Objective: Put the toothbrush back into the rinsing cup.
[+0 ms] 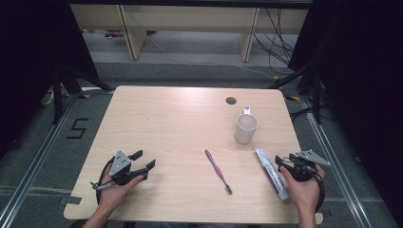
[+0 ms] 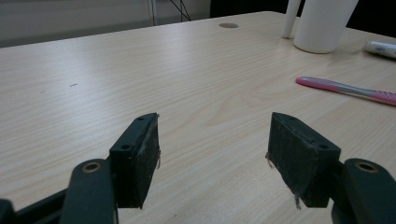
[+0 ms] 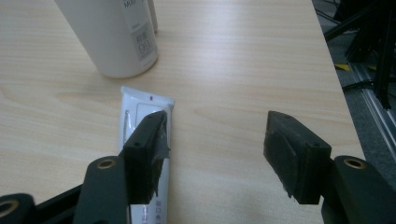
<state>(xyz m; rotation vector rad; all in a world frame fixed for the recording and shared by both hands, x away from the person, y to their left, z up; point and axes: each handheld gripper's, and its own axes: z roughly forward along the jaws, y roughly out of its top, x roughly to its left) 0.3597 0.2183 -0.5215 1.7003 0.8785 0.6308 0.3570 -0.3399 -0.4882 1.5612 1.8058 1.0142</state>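
Right gripper agape, seemingly above toothpaste tube.

My left hand comes in from the bottom edge with the forearm angled slightly inward, wrapped around the handle of the left gripper. Its grey three-cornered plate faces up and its jaws point ahead and a little toward my right side, held low and close to level. In the left gripper view the jaws stand wide apart with nothing between the pads. My right hand reaches in from the bottom on the other side, clasping the right gripper, whose plate tilts outward. In the right gripper view its jaws are also spread wide, pitched downward, with nothing gripped.
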